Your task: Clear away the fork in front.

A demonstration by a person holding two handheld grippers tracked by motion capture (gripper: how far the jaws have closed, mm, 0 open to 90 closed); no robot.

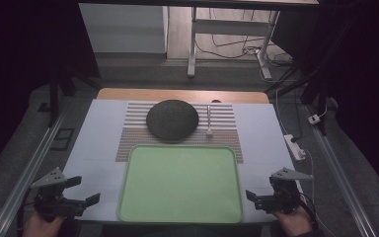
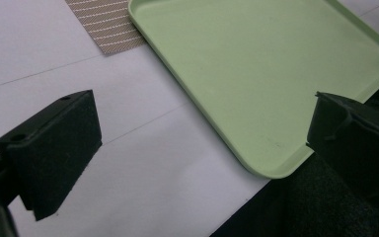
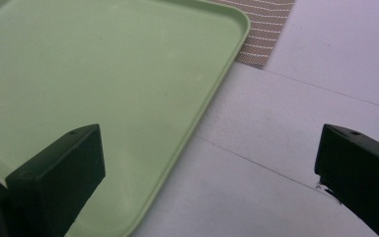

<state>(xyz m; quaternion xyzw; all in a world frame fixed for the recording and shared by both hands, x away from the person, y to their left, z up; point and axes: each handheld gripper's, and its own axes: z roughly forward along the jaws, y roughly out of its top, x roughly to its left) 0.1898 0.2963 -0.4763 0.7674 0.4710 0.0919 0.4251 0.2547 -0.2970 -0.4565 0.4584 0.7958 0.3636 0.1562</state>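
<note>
A: So where were the hands?
B: Both low at the near edge. The left gripper (image 1: 81, 190) sat bottom-left, jaws spread wide, held by the left hand (image 1: 40, 224).
A: And the other?
B: The right gripper (image 1: 252, 197) mirrored it bottom-right, jaws wide apart too, right hand (image 1: 295, 222) underneath.

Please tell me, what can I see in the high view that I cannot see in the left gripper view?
The high view alone has the dark round plate, the utensil to its right, and both grippers, the left gripper and the right gripper, flanking the tray with jaws open. The left gripper view alone gives a close look at the tray's near corner. Both share the green tray, the striped mat and the white table.
</note>
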